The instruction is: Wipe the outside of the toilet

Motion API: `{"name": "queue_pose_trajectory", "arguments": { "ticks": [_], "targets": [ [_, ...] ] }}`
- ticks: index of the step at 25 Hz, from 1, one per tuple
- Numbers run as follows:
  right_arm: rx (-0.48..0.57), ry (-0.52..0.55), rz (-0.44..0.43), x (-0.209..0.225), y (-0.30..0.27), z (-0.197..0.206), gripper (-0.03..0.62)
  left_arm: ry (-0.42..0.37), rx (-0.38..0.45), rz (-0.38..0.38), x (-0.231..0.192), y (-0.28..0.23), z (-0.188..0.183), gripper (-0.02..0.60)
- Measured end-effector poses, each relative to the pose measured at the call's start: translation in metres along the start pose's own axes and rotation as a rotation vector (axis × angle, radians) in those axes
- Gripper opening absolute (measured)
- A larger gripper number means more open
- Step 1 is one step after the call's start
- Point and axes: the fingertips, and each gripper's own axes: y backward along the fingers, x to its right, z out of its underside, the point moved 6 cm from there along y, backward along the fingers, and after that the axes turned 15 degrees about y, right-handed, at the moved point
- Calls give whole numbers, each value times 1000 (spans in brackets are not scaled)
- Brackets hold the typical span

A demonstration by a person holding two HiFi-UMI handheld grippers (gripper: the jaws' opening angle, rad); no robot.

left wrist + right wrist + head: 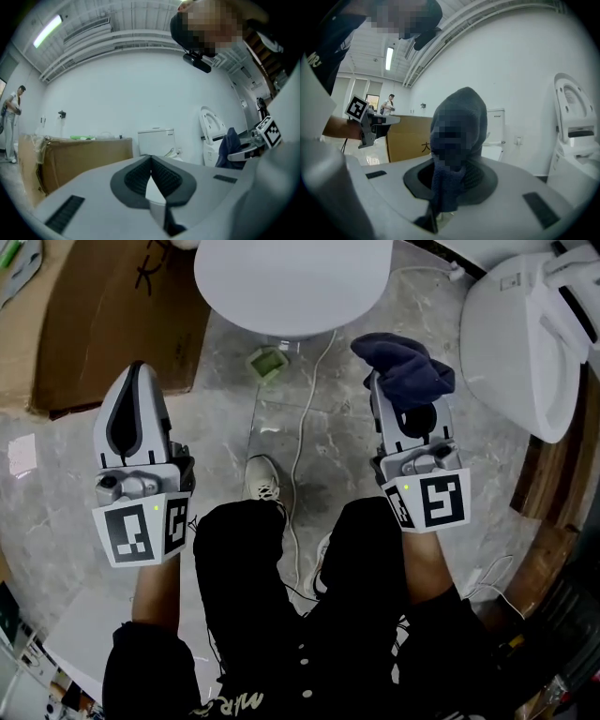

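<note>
My right gripper (405, 399) is shut on a dark blue cloth (403, 369), which bunches up above the jaws; the cloth (457, 136) fills the middle of the right gripper view. My left gripper (134, 390) is shut with nothing between its ribbed pads (138, 176). A white toilet (525, 334) with its lid raised stands at the upper right of the head view, to the right of the cloth and apart from it. This toilet (574, 150) shows at the right edge of the right gripper view and the toilet (212, 136) appears beside the cloth in the left gripper view.
A second white toilet (292, 282) stands straight ahead, its tank (156, 142) against the wall. A big cardboard box (112, 306) lies at the left. A white cable (305, 418) runs across the grey marble floor. A small green object (267, 363) sits by the toilet base. Wooden boards (553, 521) lean at right.
</note>
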Motion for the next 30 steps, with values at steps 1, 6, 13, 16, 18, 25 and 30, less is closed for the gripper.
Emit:
{"name": "queue_pose_trajectory", "arguments": {
  "ticks": [1,6,13,16,18,25,30],
  "targets": [
    [-1,6,-4,-3,-4,8,66,-15,26,-3,-2,-1,5,-2],
    [11,24,-22,-16,-18,45,66,-3,57,19,-7,-5,37,-2],
    [40,16,-49,-32,-35,82,66,-12,81,52,-10,-6,75,-2],
    [36,11,-65,-38,-42,95,66,-1,76,61,-14,-5,91,-2],
    [31,-8,-67,-40,-45,102,66,-1,73,67,-15,-4,99,-2],
    [28,-76,-75,-39,-67,125,66,40,98,79,-13,-2,128,-2],
    [37,-35,-103,-44,-86,143,66,60,105,93,-3,1,148,-2]
  ]
}}
